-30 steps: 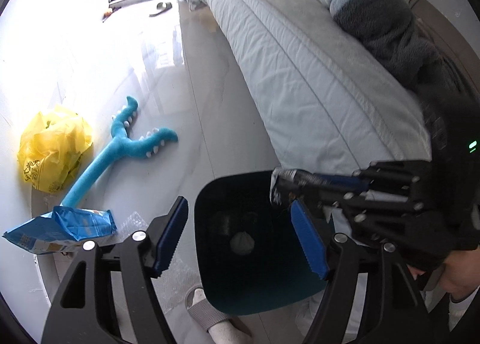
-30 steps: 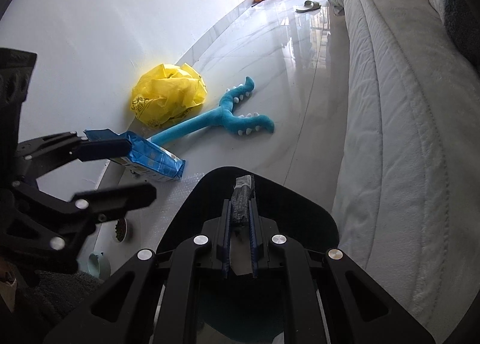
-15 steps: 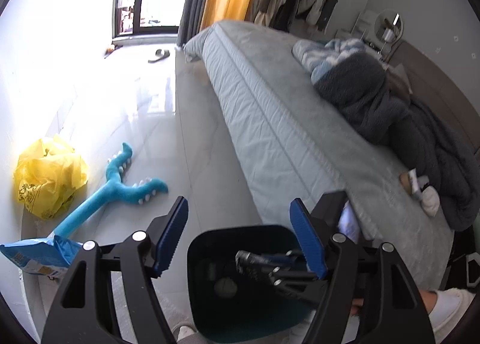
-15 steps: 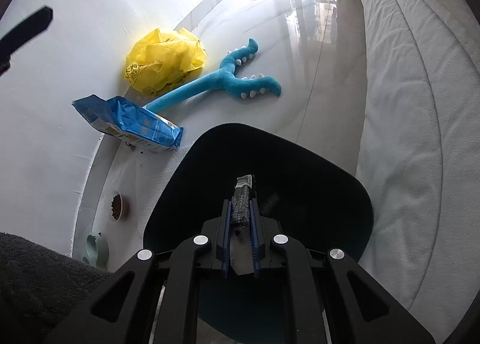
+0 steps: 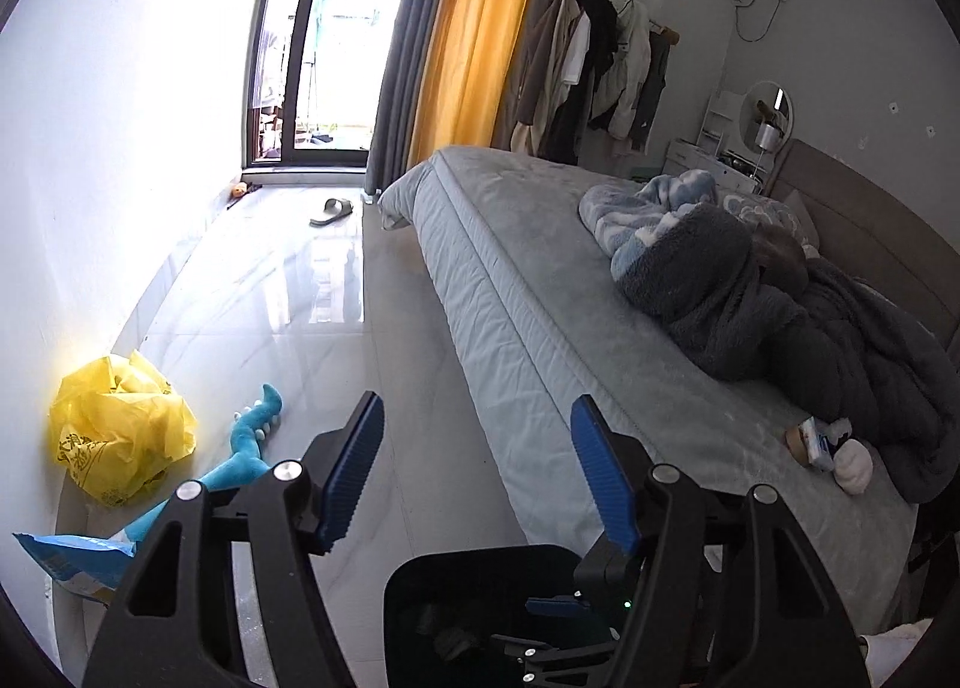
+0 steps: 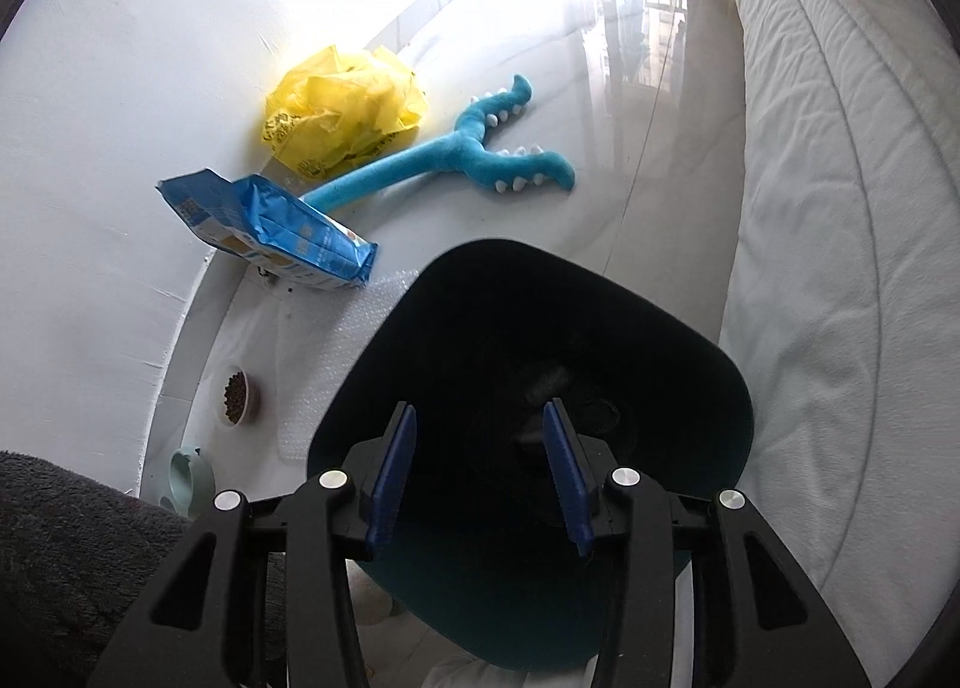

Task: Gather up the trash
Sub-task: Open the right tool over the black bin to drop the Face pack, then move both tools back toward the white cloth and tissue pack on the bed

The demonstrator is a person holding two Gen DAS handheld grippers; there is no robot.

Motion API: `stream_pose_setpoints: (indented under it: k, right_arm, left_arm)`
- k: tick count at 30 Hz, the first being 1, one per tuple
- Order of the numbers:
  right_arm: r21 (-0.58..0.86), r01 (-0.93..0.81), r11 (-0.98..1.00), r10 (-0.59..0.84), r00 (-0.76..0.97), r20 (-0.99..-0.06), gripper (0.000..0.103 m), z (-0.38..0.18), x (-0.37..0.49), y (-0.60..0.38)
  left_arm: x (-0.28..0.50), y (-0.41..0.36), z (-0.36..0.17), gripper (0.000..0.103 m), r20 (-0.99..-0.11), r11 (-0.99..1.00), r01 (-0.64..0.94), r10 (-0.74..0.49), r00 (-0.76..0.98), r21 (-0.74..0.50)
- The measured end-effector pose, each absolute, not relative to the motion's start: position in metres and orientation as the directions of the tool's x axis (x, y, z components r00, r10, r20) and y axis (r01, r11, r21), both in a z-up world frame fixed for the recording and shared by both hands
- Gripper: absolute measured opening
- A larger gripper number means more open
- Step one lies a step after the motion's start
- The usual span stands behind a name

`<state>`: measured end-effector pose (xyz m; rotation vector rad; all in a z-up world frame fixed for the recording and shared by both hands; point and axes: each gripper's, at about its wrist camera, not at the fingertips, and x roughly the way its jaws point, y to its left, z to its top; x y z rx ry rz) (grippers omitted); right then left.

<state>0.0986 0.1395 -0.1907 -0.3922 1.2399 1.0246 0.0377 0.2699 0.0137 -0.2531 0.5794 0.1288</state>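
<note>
R gripper [image 6: 477, 469] hangs over the dark bin [image 6: 714, 382], jaws opening, nothing between the pads; dim scraps lie at the bin's bottom. L gripper [image 5: 474, 472] points over the floor beside the bed [image 5: 540, 292], jaws closing on nothing. Just past the bin: blue snack bag [image 6: 288, 232], then blue plush toy [image 6: 468, 153] and crumpled yellow plastic bag [image 6: 342, 111] by the wall. On the bed, more litter [image 5: 831, 448] near the blankets.

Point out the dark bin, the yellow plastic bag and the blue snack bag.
dark bin [image 6: 456, 292]: right wrist view, on its far rim.
yellow plastic bag [image 6: 342, 111]: right wrist view, middle of the crumpled plastic.
blue snack bag [image 6: 288, 226]: right wrist view, on its upper face.
</note>
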Motion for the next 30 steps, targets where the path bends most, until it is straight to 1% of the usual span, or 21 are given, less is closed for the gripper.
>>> stream_pose_setpoints:
  k: [3, 5, 8, 14, 18, 22, 30]
  right_arm:
    - [0.278, -0.814, 0.510, 0.461, -0.014, -0.887, 0.047, -0.176, 0.098, 0.132]
    - [0.284, -0.817, 0.501, 0.494, 0.001, -0.869, 0.051, -0.164, 0.099, 0.124]
    - [0.283, -0.821, 0.496, 0.533, 0.030, -0.846, 0.054, -0.145, 0.100, 0.110]
    - [0.289, -0.808, 0.514, 0.589, 0.087, -0.803, 0.056, -0.120, 0.110, 0.078]
    - [0.275, -0.801, 0.532, 0.631, 0.158, -0.760, 0.058, -0.097, 0.117, 0.053]
    - [0.208, -0.805, 0.556, 0.625, 0.240, -0.742, 0.060, -0.082, 0.123, 0.032]
    - [0.169, -0.775, 0.609, 0.606, 0.317, -0.729, 0.061, -0.076, 0.136, -0.013]
  left_arm:
    - [0.039, 0.262, 0.021, 0.067, -0.527, 0.961, -0.183, 0.048, 0.849, -0.208]
    - [0.040, 0.256, 0.026, 0.067, -0.506, 0.963, -0.179, 0.053, 0.861, -0.203]
    - [0.043, 0.244, 0.033, 0.067, -0.480, 0.965, -0.170, 0.056, 0.876, -0.198]
    - [0.053, 0.223, 0.035, 0.067, -0.471, 0.969, -0.155, 0.048, 0.881, -0.192]
    - [0.058, 0.211, 0.038, 0.068, -0.462, 0.972, -0.146, 0.046, 0.886, -0.184]
    - [0.065, 0.200, 0.038, 0.068, -0.460, 0.969, -0.133, 0.023, 0.887, -0.207]
    - [0.078, 0.167, 0.038, 0.070, -0.459, 0.974, -0.089, -0.018, 0.888, -0.210]
